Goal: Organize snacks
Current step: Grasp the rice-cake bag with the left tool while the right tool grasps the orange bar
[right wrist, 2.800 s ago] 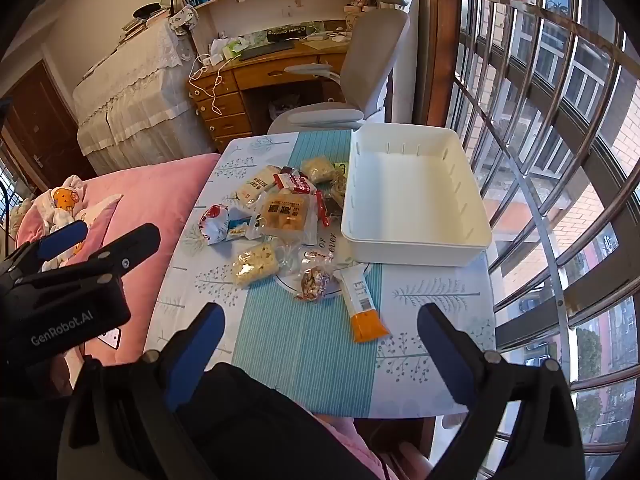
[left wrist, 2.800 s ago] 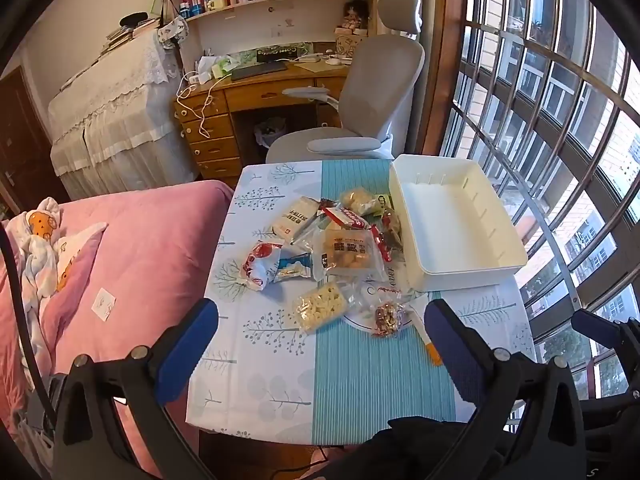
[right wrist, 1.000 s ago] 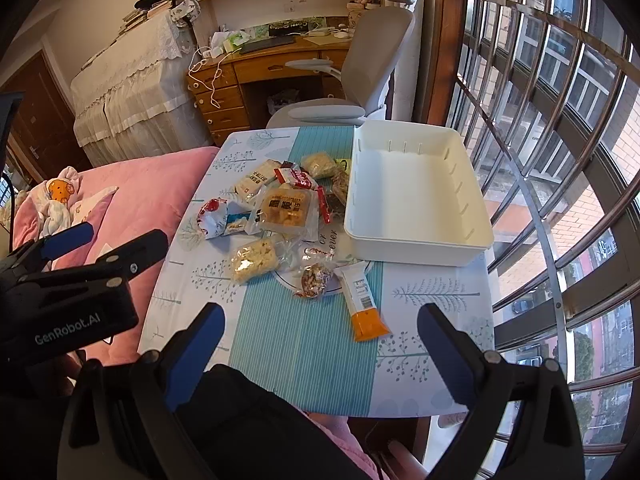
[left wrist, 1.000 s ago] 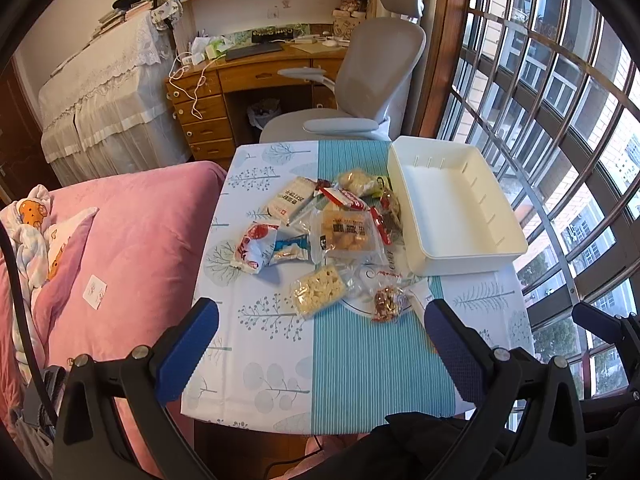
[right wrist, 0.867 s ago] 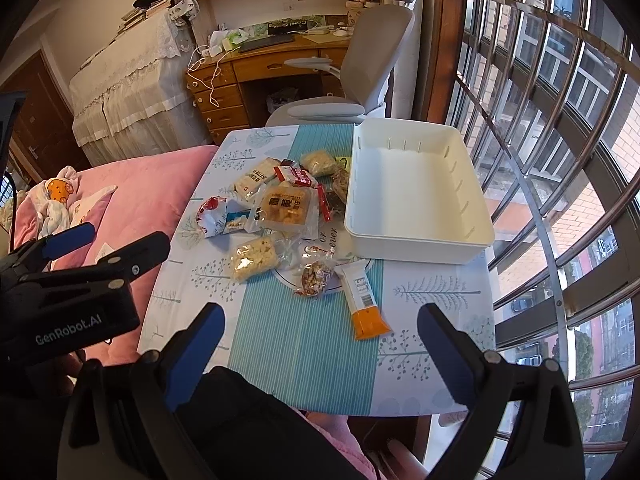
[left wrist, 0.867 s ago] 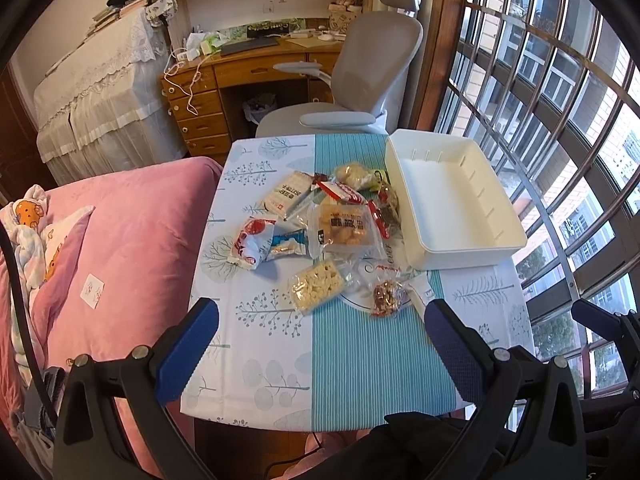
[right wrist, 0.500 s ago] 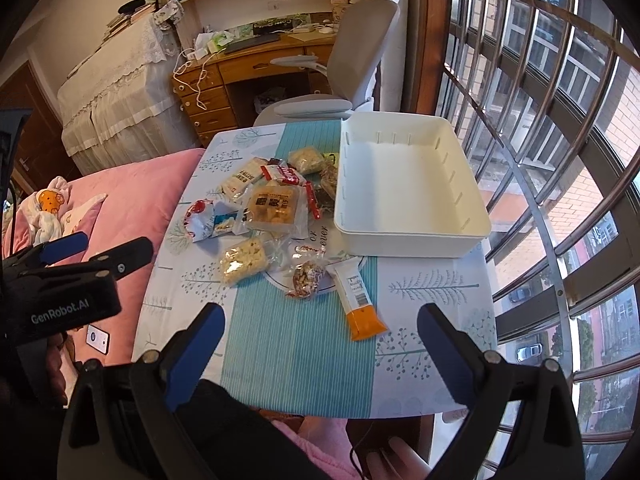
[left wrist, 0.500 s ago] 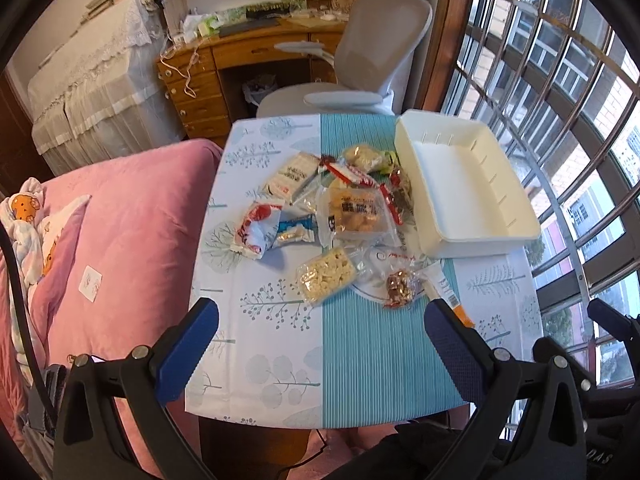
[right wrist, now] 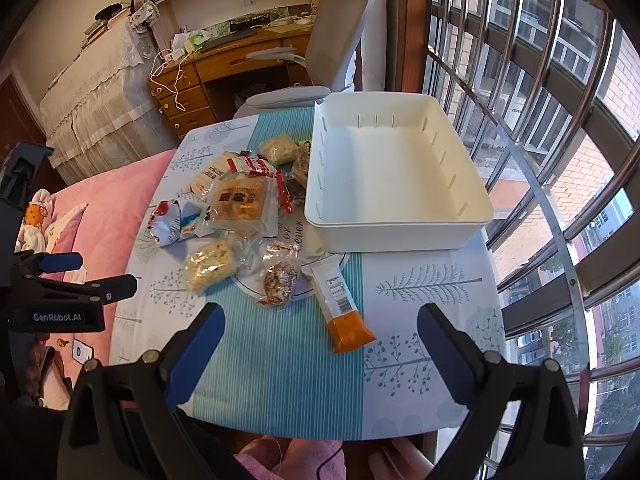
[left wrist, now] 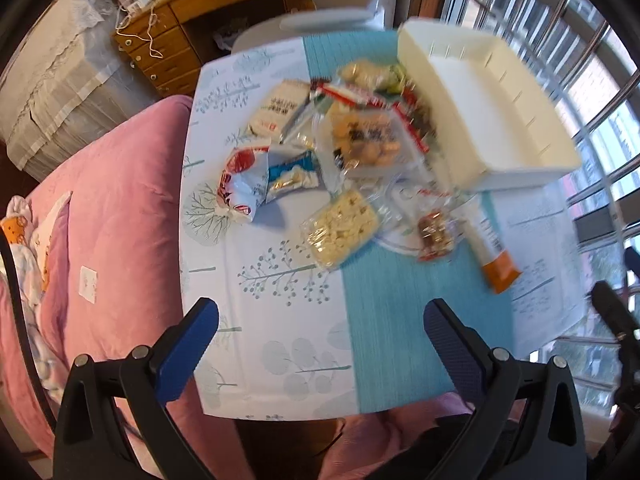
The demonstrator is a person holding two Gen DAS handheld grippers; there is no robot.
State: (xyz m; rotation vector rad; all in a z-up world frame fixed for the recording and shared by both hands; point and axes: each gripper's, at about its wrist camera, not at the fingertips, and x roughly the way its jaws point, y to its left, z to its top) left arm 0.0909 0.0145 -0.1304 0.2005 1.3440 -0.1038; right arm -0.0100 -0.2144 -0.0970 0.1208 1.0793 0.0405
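Above a small worktop (right wrist: 420,292) covered in a blue and white cloth, both hand-held grippers hover with jaws spread wide and nothing between them: the left hand-held gripper (left wrist: 320,320) over the near edge, the right hand-held gripper (right wrist: 318,322) beside it. A white bin (right wrist: 392,168) sits at the far right corner. Snack packets (right wrist: 240,204) lie heaped along its left side, and an orange-tipped bar (right wrist: 340,300) lies just in front of the bin's near wall.
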